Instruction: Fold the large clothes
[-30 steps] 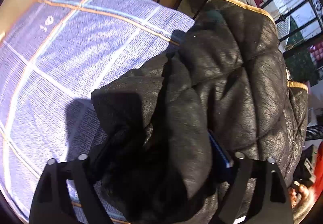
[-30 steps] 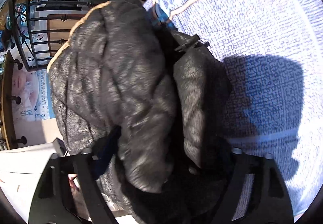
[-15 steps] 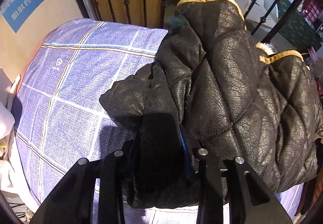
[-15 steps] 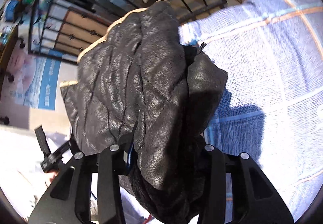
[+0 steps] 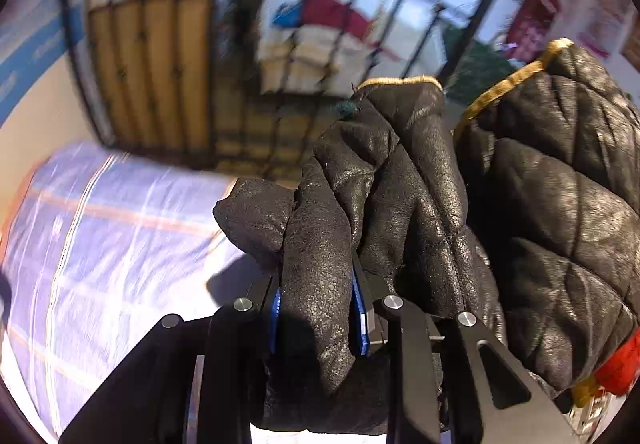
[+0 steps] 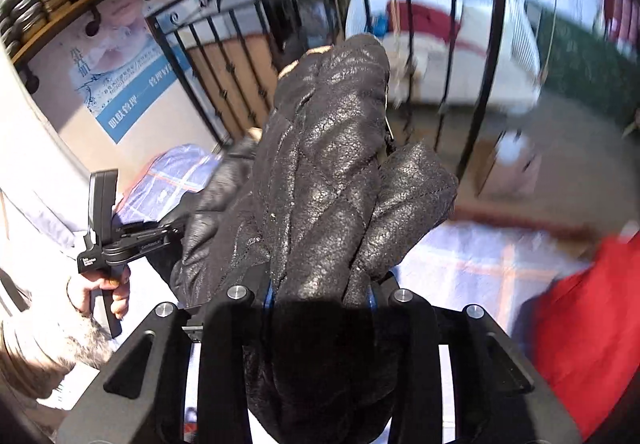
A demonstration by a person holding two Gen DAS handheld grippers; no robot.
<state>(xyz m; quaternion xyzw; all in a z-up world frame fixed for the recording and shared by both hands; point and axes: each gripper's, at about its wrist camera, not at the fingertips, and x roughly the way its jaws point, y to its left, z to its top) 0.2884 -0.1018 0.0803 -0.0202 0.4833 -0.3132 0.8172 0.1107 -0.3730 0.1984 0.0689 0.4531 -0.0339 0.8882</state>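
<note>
Both wrist views close behind jaws, level, sharing jacket (image 5: 420, 203), railing (image 6: 224, 75)

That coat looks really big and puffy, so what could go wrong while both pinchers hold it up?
1. The black jacket is thick; the left gripper and right gripper each pinch only a bunched fold, which might slip out.
2. It hangs near the iron railing, so it could snag or swing off the blue checked cover.
</note>
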